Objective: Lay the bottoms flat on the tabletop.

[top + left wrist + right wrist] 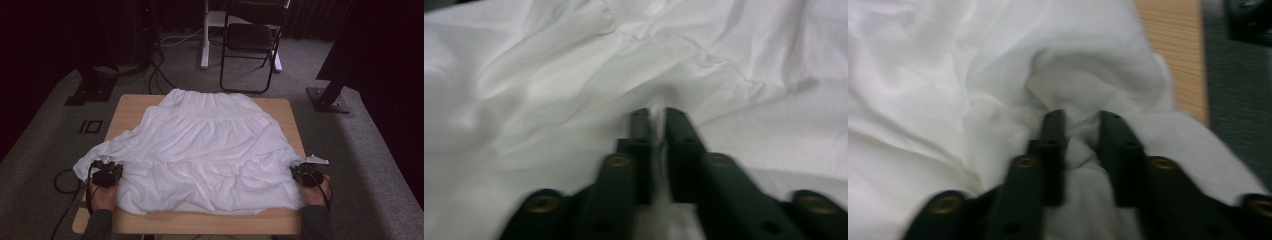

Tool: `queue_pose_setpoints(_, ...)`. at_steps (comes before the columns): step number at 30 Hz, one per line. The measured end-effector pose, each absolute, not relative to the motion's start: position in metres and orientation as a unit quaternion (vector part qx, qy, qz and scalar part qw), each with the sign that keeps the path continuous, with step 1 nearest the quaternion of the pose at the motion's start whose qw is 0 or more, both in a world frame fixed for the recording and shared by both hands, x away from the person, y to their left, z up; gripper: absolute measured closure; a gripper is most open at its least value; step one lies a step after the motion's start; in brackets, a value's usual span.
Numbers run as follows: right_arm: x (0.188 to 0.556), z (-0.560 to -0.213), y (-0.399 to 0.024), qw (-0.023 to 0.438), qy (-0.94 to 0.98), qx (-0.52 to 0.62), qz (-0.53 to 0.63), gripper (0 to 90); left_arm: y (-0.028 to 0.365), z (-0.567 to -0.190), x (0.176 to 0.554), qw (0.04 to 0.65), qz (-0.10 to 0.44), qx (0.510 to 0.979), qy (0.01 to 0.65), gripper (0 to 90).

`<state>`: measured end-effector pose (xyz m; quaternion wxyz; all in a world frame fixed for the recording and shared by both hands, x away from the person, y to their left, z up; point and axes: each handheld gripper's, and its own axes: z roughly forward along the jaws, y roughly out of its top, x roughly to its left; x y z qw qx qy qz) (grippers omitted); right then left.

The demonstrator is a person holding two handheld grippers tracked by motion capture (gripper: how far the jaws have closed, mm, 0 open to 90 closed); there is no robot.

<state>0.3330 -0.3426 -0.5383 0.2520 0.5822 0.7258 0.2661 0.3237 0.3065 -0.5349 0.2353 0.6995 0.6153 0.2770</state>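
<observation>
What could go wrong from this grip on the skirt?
1. The left gripper pinches only a thin fold of the white skirt; a pull might slip it free.
2. The right gripper has a bunched wad between its jaws, so lifting could drag several layers unevenly.
3. The skirt's near-left corner hangs over the table edge; tugging may slide the whole garment off.

1. A wooden table (131,107) stands on grey carpet (45,130).
2. A black folding chair (250,42) stands behind the table.
3. Black cables (155,70) lie on the carpet.
</observation>
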Motion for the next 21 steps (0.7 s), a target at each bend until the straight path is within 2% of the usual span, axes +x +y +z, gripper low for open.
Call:
queue_pose_setpoints(2, 0.330, -0.539, -0.347, 0.258, 0.721, 0.586, 0.265, 84.5, 0.306, -0.534, 0.322, 0.227, 0.282, 0.701, 0.614, 87.3)
queue_pose_setpoints(5, 0.324, -0.540, -0.354, 0.264, 0.714, 0.592, 0.265, 86.7, 0.311, -0.534, 0.317, 0.226, 0.278, 0.698, 0.620, 87.4)
queue_pose_setpoints(7, 0.321, -0.539, -0.358, 0.278, 0.713, 0.595, 0.246, 87.3, 0.315, -0.534, 0.312, 0.226, 0.278, 0.696, 0.623, 87.4)
queue_pose_setpoints(13, 0.306, -0.538, -0.374, 0.281, 0.710, 0.604, 0.228, 87.4, 0.321, -0.534, 0.298, 0.232, 0.272, 0.681, 0.640, 86.5)
queue_pose_setpoints(21, 0.290, -0.537, -0.384, 0.281, 0.699, 0.617, 0.228, 86.8, 0.323, -0.533, 0.296, 0.228, 0.275, 0.677, 0.644, 76.6)
